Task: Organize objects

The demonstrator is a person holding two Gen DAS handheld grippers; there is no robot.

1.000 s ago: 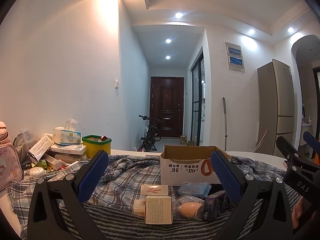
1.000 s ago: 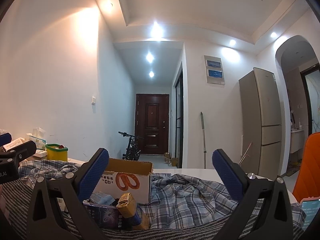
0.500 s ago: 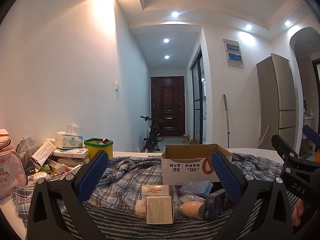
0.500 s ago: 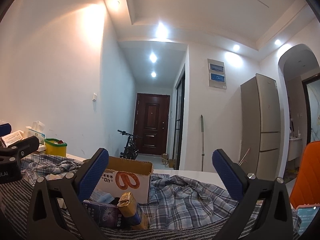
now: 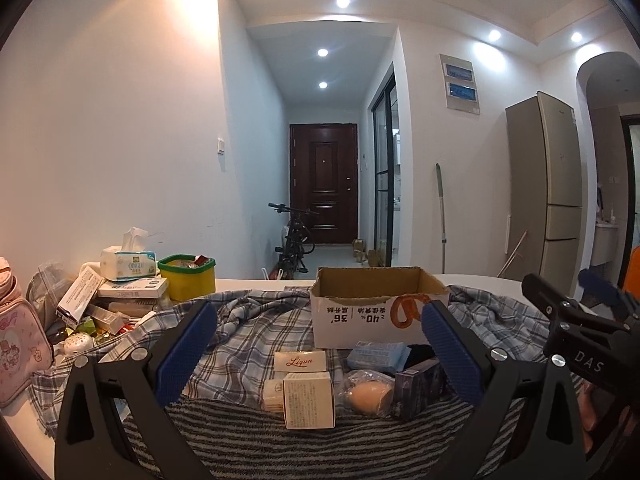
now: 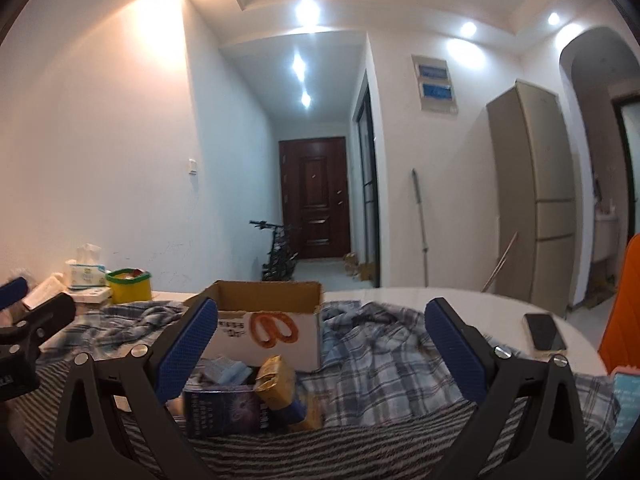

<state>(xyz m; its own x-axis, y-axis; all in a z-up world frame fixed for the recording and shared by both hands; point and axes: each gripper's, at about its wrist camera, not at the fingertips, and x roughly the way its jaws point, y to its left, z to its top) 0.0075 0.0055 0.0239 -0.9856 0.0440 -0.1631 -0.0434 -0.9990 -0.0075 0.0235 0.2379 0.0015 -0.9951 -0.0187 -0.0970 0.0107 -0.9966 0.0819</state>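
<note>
The left gripper (image 5: 318, 346) is a matte black frame with two long angled arms, each pierced by a slim triangular cut-out and fastened with round silver screws near the joints. Its fingers (image 5: 186, 350) carry deep blue pads with a fine cross-hatched grip texture. The right gripper (image 6: 320, 346) is built the same: black arms, silver screws, blue textured pads (image 6: 188, 346). Seen from the left wrist view at about 3 o'clock, the right gripper's black body bears white letters reading "DAS", with small silver screws and a blue pad tip.
</note>
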